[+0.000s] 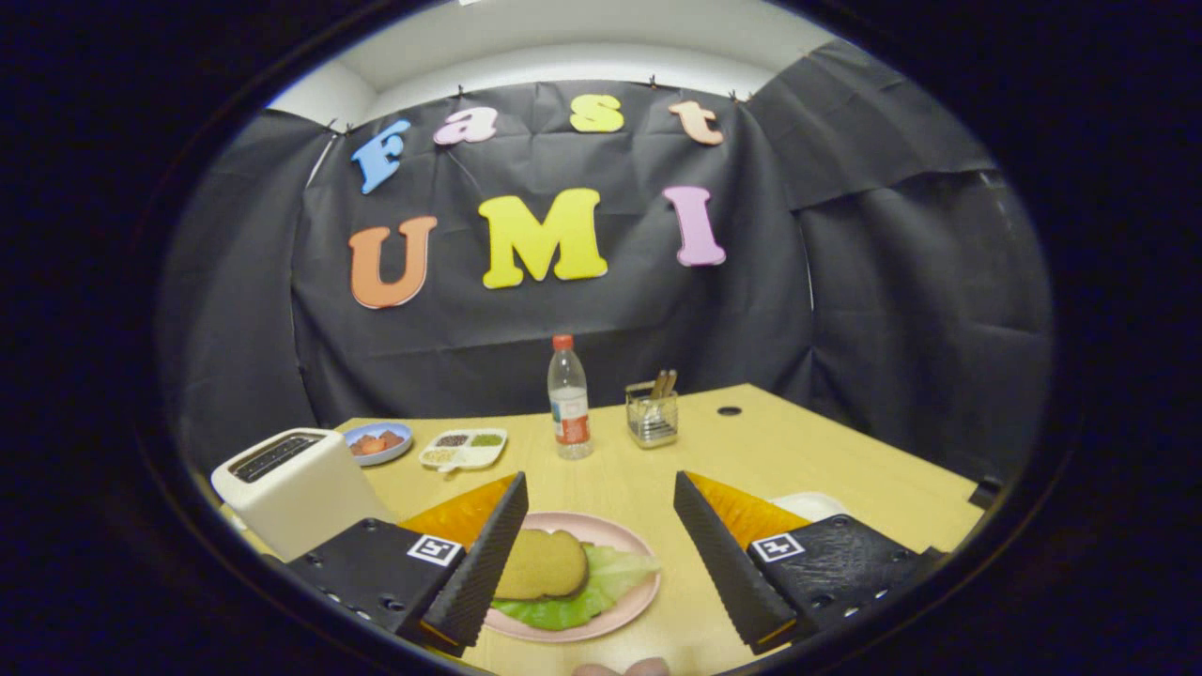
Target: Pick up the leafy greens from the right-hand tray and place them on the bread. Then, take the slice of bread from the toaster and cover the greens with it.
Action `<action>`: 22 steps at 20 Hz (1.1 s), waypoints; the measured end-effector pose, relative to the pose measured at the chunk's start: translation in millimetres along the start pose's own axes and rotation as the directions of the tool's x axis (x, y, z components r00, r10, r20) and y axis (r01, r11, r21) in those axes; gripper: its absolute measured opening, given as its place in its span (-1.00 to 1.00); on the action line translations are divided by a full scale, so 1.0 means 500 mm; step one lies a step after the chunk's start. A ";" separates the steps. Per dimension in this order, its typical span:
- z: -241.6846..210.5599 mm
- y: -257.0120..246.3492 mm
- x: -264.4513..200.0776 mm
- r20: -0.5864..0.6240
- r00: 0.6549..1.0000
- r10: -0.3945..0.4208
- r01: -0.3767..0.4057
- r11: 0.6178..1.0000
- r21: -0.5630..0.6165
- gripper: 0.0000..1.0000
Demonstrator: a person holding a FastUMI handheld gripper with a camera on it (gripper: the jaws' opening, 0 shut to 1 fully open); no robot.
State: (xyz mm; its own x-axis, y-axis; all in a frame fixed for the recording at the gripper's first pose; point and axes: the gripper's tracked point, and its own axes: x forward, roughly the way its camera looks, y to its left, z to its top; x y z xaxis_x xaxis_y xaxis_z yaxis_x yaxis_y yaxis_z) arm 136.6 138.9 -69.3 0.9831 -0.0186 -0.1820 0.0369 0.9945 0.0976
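A pink plate (627, 537) lies on the wooden table between my fingers. On it lie leafy greens (610, 577) with a slice of bread (540, 563) resting on top of them. My gripper (596, 554) is open, its fingers (488, 559) standing wide apart on either side of the plate, holding nothing. The white toaster (296, 488) stands to the left, beyond the left finger. A white tray (815, 505) peeks out behind the right finger.
Beyond the plate stand a plastic bottle (569, 399) with a red cap and a clear holder (653, 413) with sticks. A blue dish (377, 441) of red food and a white divided dish (463, 448) sit behind the toaster. A fingertip (622, 668) shows nearest to me.
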 end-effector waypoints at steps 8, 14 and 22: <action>0.150 -0.061 -0.156 0.127 0.989 0.081 -0.068 0.992 -0.104 0.91; 0.194 -0.076 -0.280 0.218 0.972 0.094 -0.065 0.989 -0.136 0.91; 0.195 -0.047 -0.349 0.244 0.961 0.130 -0.096 0.985 -0.146 0.90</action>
State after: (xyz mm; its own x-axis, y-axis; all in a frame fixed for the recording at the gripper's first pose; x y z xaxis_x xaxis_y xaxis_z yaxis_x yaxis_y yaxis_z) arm -18.2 108.7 55.4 0.9933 0.0864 0.0767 -0.0844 0.9960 -0.0294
